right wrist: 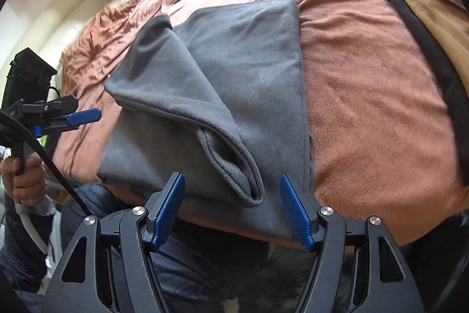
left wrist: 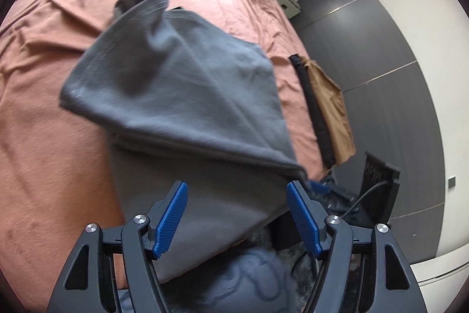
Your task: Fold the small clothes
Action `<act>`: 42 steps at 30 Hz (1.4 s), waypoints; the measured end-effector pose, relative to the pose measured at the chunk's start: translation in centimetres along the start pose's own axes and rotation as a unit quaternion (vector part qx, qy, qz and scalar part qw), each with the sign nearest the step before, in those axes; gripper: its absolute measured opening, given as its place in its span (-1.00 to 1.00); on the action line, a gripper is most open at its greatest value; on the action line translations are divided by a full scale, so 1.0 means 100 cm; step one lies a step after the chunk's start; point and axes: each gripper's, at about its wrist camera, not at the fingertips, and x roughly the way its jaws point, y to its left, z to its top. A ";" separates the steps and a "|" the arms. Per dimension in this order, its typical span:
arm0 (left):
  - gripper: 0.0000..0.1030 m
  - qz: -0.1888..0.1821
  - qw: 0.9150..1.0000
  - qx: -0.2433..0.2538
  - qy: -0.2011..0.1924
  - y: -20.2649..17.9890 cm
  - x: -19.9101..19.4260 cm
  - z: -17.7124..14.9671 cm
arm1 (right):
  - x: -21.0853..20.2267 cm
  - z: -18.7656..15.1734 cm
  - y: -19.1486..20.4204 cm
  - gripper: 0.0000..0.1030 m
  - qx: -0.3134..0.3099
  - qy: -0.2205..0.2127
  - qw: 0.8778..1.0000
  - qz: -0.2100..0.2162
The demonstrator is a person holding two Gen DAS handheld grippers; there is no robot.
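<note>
Rust-coloured bedspread (right wrist: 366, 96) fills both frames as the work surface. Grey cloth (right wrist: 234, 72) is laid mid-frame at the near bed edge, one flap thrown diagonally over the rest, so a first fold is judged done. A tan-and-black garment (right wrist: 425, 28) is parked at the right of frame, probably queued or finished; unclear from this angle. Right gripper (right wrist: 231, 207) and left gripper (left wrist: 236, 213) are both seen with fingers spread, nothing pinched, poised over the near hem for regrasp.
</note>
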 end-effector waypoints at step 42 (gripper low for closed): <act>-0.19 0.077 0.994 -0.003 0.073 0.056 0.022 -0.036 | 0.003 0.039 0.050 -0.88 -0.087 -0.020 0.994 -0.066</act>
